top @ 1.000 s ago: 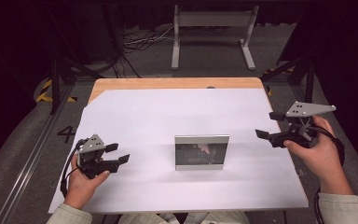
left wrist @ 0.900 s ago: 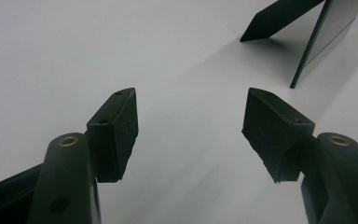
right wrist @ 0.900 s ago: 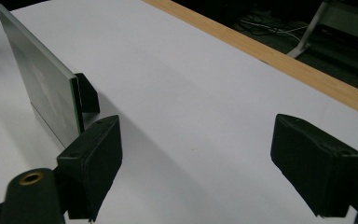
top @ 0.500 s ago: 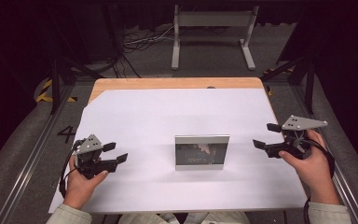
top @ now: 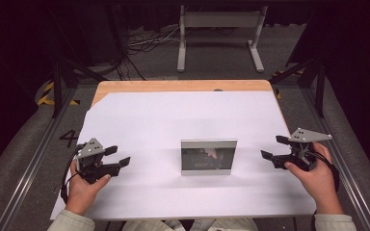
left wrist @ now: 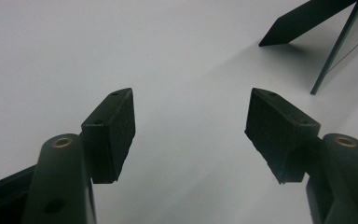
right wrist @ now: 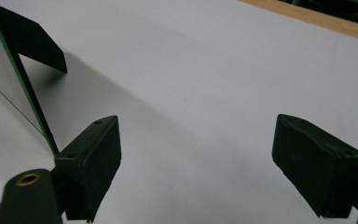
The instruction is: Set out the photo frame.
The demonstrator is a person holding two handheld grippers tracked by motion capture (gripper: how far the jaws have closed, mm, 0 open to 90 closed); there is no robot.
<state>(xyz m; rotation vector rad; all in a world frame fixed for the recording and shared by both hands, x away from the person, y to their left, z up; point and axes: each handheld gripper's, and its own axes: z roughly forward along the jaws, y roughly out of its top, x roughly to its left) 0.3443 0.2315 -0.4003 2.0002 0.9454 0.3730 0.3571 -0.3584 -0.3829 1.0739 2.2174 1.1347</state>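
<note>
A small framed mirror point(top: 208, 157) stands upright on its rear prop near the middle of the white table sheet point(top: 173, 120). My left gripper point(top: 117, 156) rests low at the front left, open and empty, well left of the mirror. In the left gripper view the mirror's edge and black prop point(left wrist: 335, 44) lie ahead at the upper right, beyond the left gripper point(left wrist: 191, 130). My right gripper point(top: 273, 147) is held at the right side, open and empty, a short way right of the mirror. The right gripper view has the mirror's edge point(right wrist: 21, 79) at the left, beside the right gripper point(right wrist: 196, 154).
A bare wooden strip point(top: 183, 85) runs along the table's far edge. Beyond it stand a metal stand point(top: 219, 33) and cables on the dark floor. Metal rails point(top: 26, 168) flank both sides of the table.
My right gripper has come down and a little toward the front, ending lower beside the mirror. The left gripper has hardly moved. The mirror stays put.
</note>
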